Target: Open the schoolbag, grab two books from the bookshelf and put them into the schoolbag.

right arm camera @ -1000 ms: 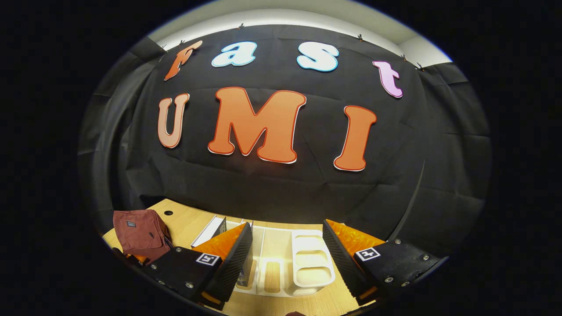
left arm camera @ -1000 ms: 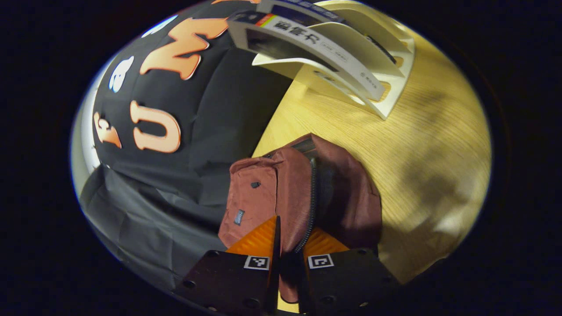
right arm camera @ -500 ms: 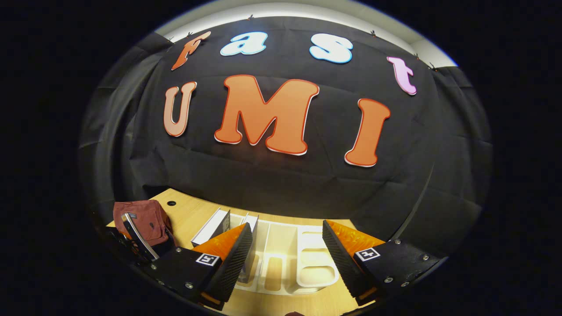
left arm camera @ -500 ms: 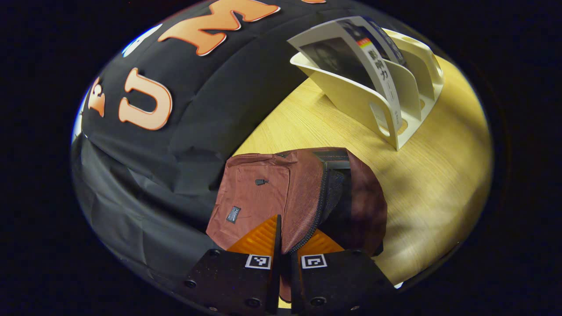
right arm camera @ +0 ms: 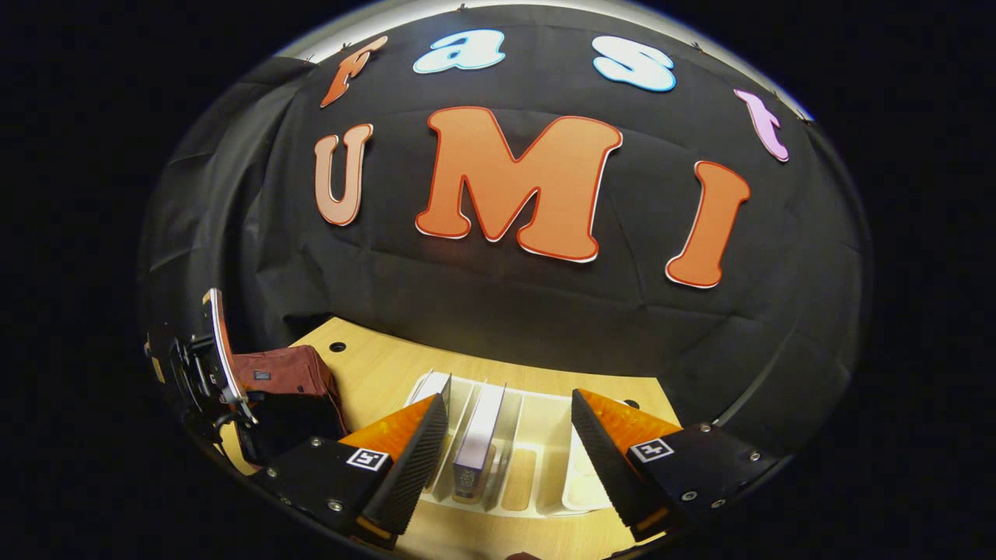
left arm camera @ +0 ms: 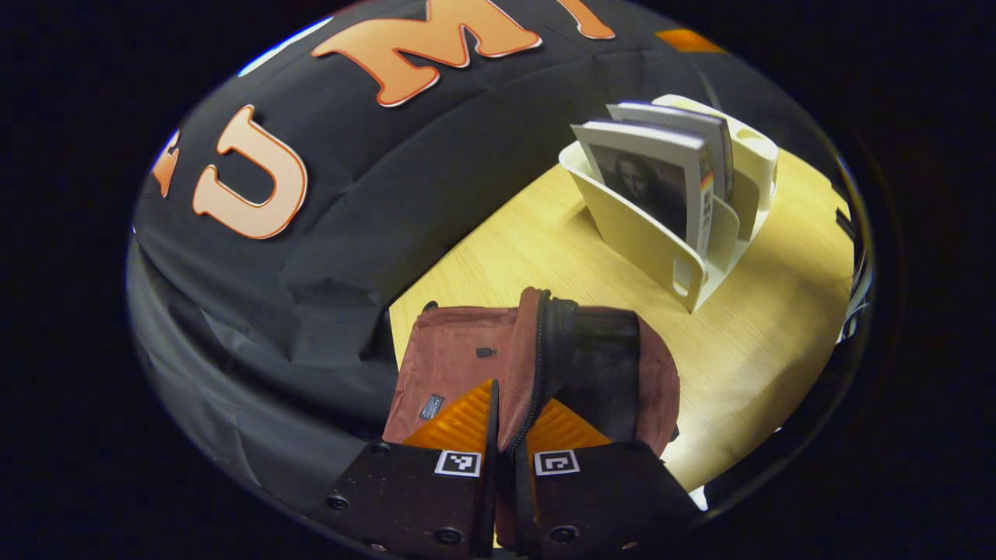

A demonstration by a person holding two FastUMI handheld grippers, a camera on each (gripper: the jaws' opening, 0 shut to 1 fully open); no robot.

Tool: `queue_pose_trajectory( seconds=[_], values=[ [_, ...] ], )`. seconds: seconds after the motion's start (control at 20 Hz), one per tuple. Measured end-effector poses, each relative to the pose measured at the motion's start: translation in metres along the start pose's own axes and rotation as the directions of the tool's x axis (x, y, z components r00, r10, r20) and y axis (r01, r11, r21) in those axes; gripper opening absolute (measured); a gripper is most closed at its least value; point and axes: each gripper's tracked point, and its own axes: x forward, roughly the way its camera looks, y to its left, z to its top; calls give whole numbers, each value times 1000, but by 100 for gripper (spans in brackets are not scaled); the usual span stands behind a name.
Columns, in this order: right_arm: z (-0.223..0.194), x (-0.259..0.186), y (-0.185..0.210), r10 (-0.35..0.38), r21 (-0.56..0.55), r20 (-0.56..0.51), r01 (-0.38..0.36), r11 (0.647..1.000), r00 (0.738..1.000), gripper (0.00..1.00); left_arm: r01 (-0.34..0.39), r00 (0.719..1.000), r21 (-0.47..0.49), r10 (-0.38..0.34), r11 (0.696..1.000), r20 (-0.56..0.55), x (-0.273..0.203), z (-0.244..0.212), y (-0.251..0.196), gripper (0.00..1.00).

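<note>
The maroon schoolbag (left arm camera: 459,358) lies on the wooden table (left arm camera: 529,249). My left gripper (left arm camera: 513,404) is shut on its zippered flap edge (left arm camera: 538,358) and holds it up, so the dark opening (left arm camera: 603,373) gapes to the right. Two books (left arm camera: 650,175) stand in the white bookshelf rack (left arm camera: 638,233) beyond the bag. In the right gripper view, my right gripper (right arm camera: 506,443) hangs open above the rack (right arm camera: 537,474), and a white-spined book (right arm camera: 478,428) stands upright between its spread fingers without touching them. The schoolbag (right arm camera: 284,373) sits at the left.
The black cloth wall runs along the table's far edge, right behind the bag and rack. The left gripper's housing (right arm camera: 206,365) shows beside the bag. Two cable holes (right arm camera: 337,346) mark the tabletop. Bare wood (left arm camera: 747,350) lies right of the bag.
The left gripper has drawn the flap upright, so the bag gapes wider. The right gripper has moved in over the rack, and the book now stands between its fingers.
</note>
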Motion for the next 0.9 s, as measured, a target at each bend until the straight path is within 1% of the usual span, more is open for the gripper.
queue_pose_trajectory(
  seconds=[0.05, 0.1, 0.2, 0.4, 0.45, 0.55, 0.65, 0.75, 0.8, 0.85, 0.9],
  values=[
    [0, 4, 5, 13, 0, -26, -13, 1000, 1000, 96, 22, 1000, -24, -22, 999, 11, -2, 5, 9, 8],
    [-3, 10, 10, 28, -9, -73, -28, 1000, 997, 97, 42, 999, -52, -42, 998, 16, -1, 8, 20, 8],
    [-5, 16, 16, 23, -33, -135, -27, 999, 991, 97, 99, 995, -92, -97, 991, 21, -3, 13, 34, 8],
    [-5, 29, 34, 18, -89, -233, -40, 995, 972, 97, 179, 984, -71, -178, 981, 17, -5, 20, 56, 7],
    [-6, 33, 39, 23, -98, -261, -50, 994, 965, 97, 199, 980, -68, -199, 978, 11, -4, 23, 60, 7],
    [-11, 41, 54, 47, -95, -335, -84, 992, 941, 97, 234, 972, -70, -234, 970, 13, -6, 26, 69, 7],
    [-22, 46, 69, 70, -78, -418, -113, 991, 906, 97, 234, 972, -60, -232, 970, 28, -5, 32, 78, 6],
    [-38, 56, 83, 93, -62, -498, -142, 988, 862, 97, 257, 966, -41, -255, 966, 45, -9, 33, 74, 6],
    [-45, 63, 91, 124, -54, -534, -181, 982, 836, 97, 269, 962, -36, -267, 963, 55, -8, 34, 73, 6],
    [-52, 63, 95, 131, -35, -590, -188, 982, 797, 97, 275, 960, -33, -273, 961, 63, -8, 35, 73, 6],
    [-52, 62, 99, 147, -9, -614, -193, 981, 775, 98, 282, 958, -35, -279, 959, 67, -8, 35, 73, 6]
  ],
)
